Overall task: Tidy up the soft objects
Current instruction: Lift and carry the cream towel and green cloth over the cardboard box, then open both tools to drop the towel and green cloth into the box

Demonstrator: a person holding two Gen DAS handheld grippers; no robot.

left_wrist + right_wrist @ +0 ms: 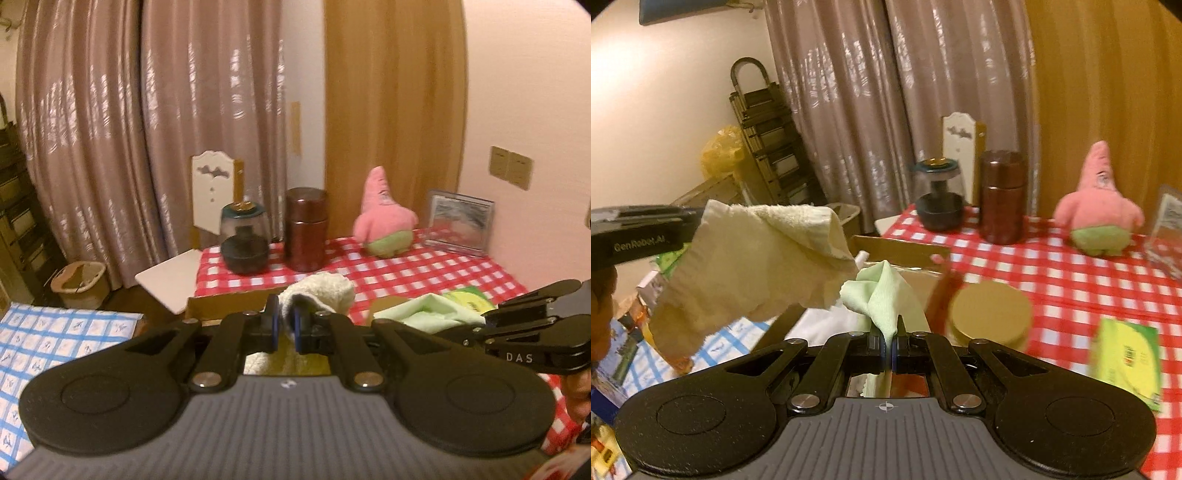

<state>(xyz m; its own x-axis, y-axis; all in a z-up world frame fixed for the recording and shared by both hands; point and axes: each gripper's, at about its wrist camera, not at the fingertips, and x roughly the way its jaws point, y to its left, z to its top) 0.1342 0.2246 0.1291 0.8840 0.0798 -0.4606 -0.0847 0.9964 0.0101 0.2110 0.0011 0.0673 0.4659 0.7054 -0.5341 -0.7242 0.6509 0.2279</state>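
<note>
Cream terry towel (746, 258) and pale green smooth cloth (882, 299), both pinched aloft.
Left gripper (285, 325) fingers clamp the crumpled towel; right gripper (889, 349) fingers clamp the creased cloth.

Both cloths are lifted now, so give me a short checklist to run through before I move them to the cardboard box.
1. Left tool shut on the cream terry towel: ok.
2. Right tool shut on the light green smooth cloth: ok.
3. Towel hangs free of the table: ok.
4. Open brown cardboard box lies ahead: ok.
5. Room inside the box: cannot tell.
6. Round tan lid close beside the green cloth: not ok.
</note>
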